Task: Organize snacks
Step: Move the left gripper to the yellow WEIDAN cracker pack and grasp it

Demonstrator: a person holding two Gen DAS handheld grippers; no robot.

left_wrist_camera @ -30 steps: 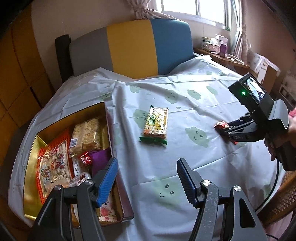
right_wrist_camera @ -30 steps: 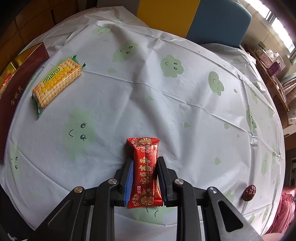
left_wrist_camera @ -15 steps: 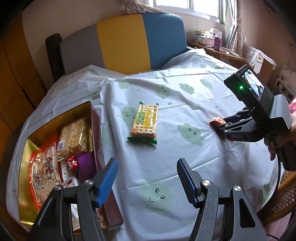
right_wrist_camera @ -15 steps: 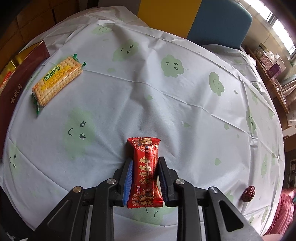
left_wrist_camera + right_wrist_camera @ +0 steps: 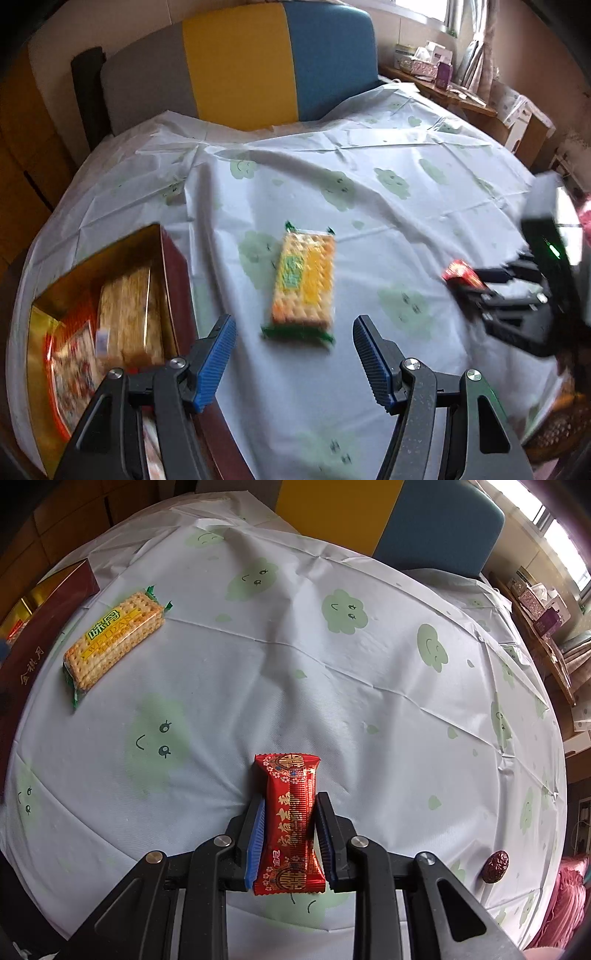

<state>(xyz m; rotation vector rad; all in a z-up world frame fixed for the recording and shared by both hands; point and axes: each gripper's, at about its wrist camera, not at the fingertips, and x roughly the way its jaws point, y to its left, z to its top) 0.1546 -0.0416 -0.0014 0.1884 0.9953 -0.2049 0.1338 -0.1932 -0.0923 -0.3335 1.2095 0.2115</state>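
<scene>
A packet of crackers (image 5: 303, 280) in a yellow and green wrapper lies on the cloud-print tablecloth, just beyond my open left gripper (image 5: 292, 325), whose blue pads hold nothing. The packet (image 5: 110, 642) also shows far left in the right wrist view. My right gripper (image 5: 290, 799) is shut on a red foil snack packet (image 5: 290, 819), low over the cloth. The left wrist view shows that gripper (image 5: 476, 284) and the red packet (image 5: 461, 273) at the right, blurred. A gold-lined dark red box (image 5: 173, 266) at the left holds several snacks.
A small dark red wrapped sweet (image 5: 495, 866) lies near the table's right edge. A grey, yellow and blue seat back (image 5: 258, 66) stands behind the table. A side shelf (image 5: 436, 70) with small boxes sits by the window. The box's side (image 5: 44, 627) borders the table's left.
The left gripper has swung right from the box toward the cracker packet, which now sits centred just past its fingers. The right gripper stays put, shut on the red packet.
</scene>
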